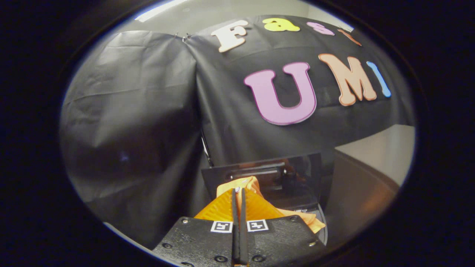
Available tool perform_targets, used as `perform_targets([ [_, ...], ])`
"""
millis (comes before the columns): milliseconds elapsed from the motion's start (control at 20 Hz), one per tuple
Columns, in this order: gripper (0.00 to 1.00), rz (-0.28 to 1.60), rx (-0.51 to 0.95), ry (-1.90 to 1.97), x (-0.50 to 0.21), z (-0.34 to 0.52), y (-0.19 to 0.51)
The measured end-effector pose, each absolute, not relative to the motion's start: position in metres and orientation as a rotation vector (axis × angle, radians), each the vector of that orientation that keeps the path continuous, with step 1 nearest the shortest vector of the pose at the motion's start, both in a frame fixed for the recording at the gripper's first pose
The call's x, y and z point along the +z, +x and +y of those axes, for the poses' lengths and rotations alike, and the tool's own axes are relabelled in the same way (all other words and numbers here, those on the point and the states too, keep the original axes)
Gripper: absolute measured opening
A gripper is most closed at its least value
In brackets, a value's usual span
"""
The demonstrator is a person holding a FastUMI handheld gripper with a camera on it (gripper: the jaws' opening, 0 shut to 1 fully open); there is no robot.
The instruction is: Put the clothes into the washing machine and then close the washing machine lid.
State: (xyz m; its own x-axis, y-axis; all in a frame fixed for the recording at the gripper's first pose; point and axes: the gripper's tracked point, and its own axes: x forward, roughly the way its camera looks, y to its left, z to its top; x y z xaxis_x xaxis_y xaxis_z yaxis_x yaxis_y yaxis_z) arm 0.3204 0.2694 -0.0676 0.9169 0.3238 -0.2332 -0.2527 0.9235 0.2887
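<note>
So the gripper [239, 194] has its two fingers pressed nearly flat together, only a thin slit between them, and a bit of orange cloth [243, 183] is pinched right in that slit. Both fingers press on the fabric, so it's a proper hold. More of the cloth bunches up just past the fingertips, and another fold of it trails off to the right of the fingers, down by the gripper's body.

Just beyond the fingers is the washing machine [322, 226], of which I can only make out a curved bit of rim on the right, near the trailing fold. Its lid [297, 178] is standing open, a dark glossy panel tilted up behind the cloth, with reflections across it. The cloth sits in front of that lid and seems to hang above the machine's opening, but I honestly can't tell whether any of it is down inside the tub, since the gripper's body hides that part.

Farther back is the black cloth wall [141, 111], creased and draped, and off to the far right there's a pale surface [386, 152].
</note>
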Motion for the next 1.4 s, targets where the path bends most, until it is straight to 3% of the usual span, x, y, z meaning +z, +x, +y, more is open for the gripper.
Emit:
perform_targets([
  [450, 0.0, 0.482, 0.248, 0.265, -0.202, 0.266, 0.327],
  [800, 0.0, 0.623, 0.237, 0.273, -0.254, 0.278, 0.337],
  [1050, 0.07, 0.632, 0.254, 0.267, -0.257, 0.281, 0.34],
  [1400, 0.97, 0.633, 0.196, 0.151, -0.251, 0.262, 0.338],
])
